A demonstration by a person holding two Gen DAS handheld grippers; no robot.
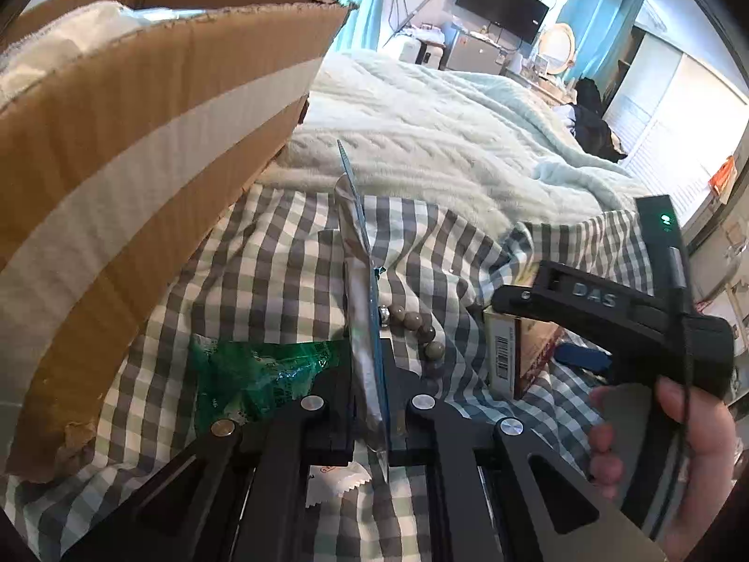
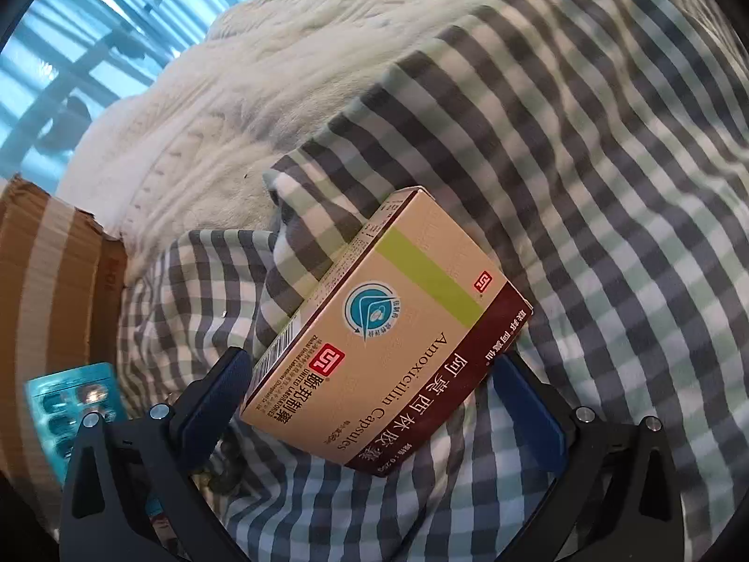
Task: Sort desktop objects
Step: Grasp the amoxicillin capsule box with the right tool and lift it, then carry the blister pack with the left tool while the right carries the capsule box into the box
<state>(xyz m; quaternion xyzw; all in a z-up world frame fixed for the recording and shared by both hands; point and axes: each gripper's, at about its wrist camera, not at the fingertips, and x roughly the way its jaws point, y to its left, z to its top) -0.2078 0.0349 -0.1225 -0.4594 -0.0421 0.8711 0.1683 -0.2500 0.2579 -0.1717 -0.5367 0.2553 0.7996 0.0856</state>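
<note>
Left claw (image 1: pixel 370 374) pinches one blister pack (image 1: pixel 367 328); right claw (image 2: pixel 374 393) gapes wide around one medicine box (image 2: pixel 388 342).

Tan and maroon cardboard medicine box (image 2: pixel 384 332): printed "Amoxicillin Capsules" beside Chinese characters, plus a barcode on its side. Black plastic gripper body (image 1: pixel 604 309) held in a hand: embossed "DAS".

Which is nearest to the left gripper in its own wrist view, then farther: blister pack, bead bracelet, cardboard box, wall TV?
1. Blister pack, clamped edge-on in the left gripper.
2. Bead bracelet, just right on the checked cloth.
3. Cardboard box, upper left.
4. TV, far wall.
</note>
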